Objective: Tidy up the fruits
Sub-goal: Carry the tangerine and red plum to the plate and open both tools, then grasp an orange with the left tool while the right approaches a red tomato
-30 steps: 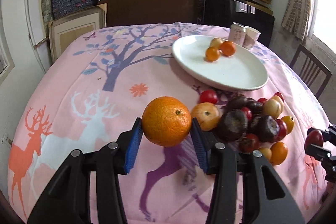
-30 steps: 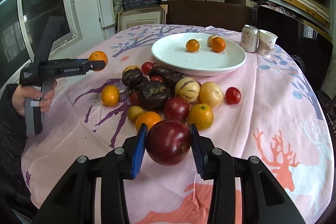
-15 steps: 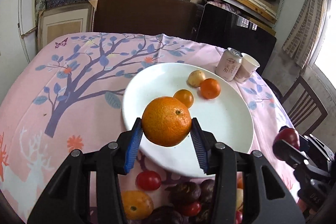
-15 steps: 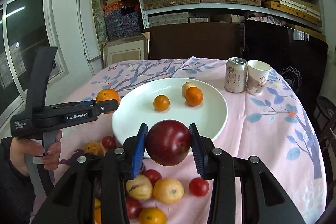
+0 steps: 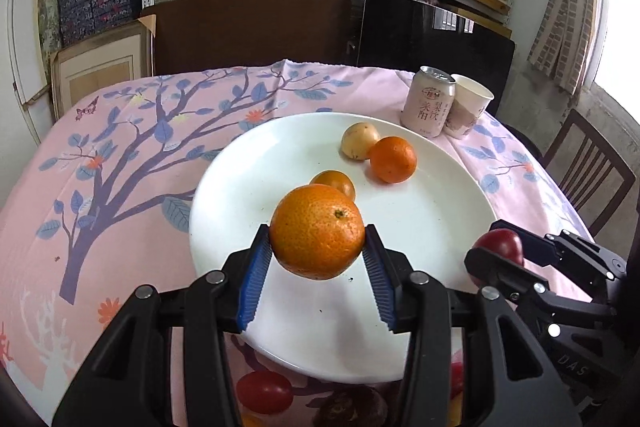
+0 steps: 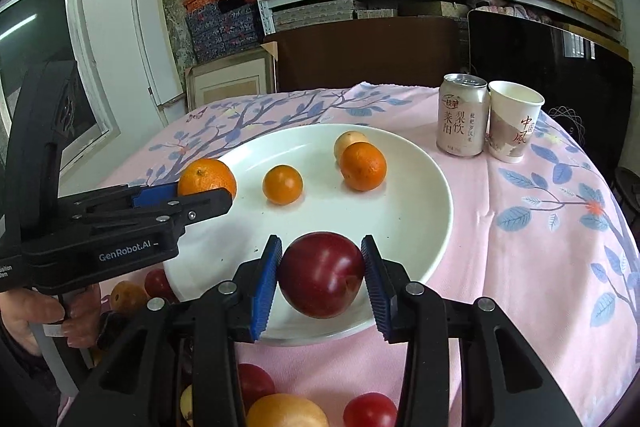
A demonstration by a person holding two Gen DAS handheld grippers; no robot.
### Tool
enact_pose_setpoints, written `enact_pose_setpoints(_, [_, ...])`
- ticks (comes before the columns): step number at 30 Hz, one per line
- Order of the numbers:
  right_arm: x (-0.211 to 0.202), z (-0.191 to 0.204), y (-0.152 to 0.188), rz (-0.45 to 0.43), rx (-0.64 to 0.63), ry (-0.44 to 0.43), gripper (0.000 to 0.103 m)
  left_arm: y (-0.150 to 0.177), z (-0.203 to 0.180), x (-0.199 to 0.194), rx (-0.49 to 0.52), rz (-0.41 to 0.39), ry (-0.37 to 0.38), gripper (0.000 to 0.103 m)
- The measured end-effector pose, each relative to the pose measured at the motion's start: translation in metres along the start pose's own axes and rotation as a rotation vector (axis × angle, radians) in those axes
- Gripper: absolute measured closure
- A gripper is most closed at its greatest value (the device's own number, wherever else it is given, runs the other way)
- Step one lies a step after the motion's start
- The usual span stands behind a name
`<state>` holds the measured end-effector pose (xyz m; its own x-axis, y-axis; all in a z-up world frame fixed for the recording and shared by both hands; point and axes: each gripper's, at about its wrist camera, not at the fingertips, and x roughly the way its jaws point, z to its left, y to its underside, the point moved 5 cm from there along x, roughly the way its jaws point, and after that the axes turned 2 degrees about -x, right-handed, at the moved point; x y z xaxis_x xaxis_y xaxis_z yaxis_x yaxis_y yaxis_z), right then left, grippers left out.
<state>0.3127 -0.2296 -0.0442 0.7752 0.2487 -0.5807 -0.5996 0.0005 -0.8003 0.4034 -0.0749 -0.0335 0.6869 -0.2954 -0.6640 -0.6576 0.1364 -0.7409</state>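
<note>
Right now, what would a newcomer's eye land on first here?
Two fruits held over the white plate: an orange clamped in the left gripper and a dark red plum in the right gripper. Three small fruits already lie on the plate, with a can and paper cup behind.

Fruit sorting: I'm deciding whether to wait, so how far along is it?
Early. Done: three small fruits lie on the white plate. In hand: the left hand-held gripper holds an orange and the right hand-held gripper a red plum, both over the plate. Left: loose fruits on the tablecloth.
</note>
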Motion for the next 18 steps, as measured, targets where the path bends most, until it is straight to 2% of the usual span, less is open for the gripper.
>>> enact_pose_setpoints(5, [-0.004, -0.003, 0.001, -0.007, 0.019, -0.011, 0.061, 0.003, -0.009, -0.001, 0.032, -0.004, 0.008, 0.057])
enact_pose_setpoints(6, [-0.005, -0.004, 0.001, -0.012, 0.024, -0.03, 0.054, 0.004, -0.009, 0.0, 0.029, 0.006, 0.01, 0.047])
enact_pose_setpoints(7, [-0.008, -0.006, 0.001, -0.018, 0.029, -0.029, 0.026, 0.004, -0.009, 0.002, 0.031, 0.016, 0.008, 0.028])
enact_pose_setpoints(8, [-0.013, -0.012, 0.001, -0.034, 0.03, 0.025, 0.021, 0.003, -0.007, 0.002, 0.028, 0.015, 0.009, 0.005])
enact_pose_setpoints(9, [-0.017, -0.013, 0.0, -0.053, 0.021, 0.024, 0.008, 0.001, -0.005, -0.003, 0.02, -0.006, 0.02, 0.005])
enact_pose_setpoints(10, [-0.022, -0.016, -0.001, -0.06, 0.015, 0.023, 0.004, 0.0, -0.003, -0.007, 0.009, -0.025, 0.025, 0.005])
enact_pose_setpoints(12, [-0.03, -0.02, -0.003, -0.05, -0.005, 0.055, 0.004, -0.004, 0.005, -0.013, -0.037, -0.042, 0.026, 0.005])
enact_pose_setpoints(15, [-0.047, -0.025, -0.004, -0.064, -0.023, 0.08, 0.004, -0.005, 0.012, -0.018, -0.084, -0.01, 0.073, 0.004])
enact_pose_setpoints(18, [-0.058, -0.033, 0.004, -0.024, -0.009, 0.079, 0.004, -0.003, 0.02, -0.027, -0.111, 0.008, 0.042, 0.004])
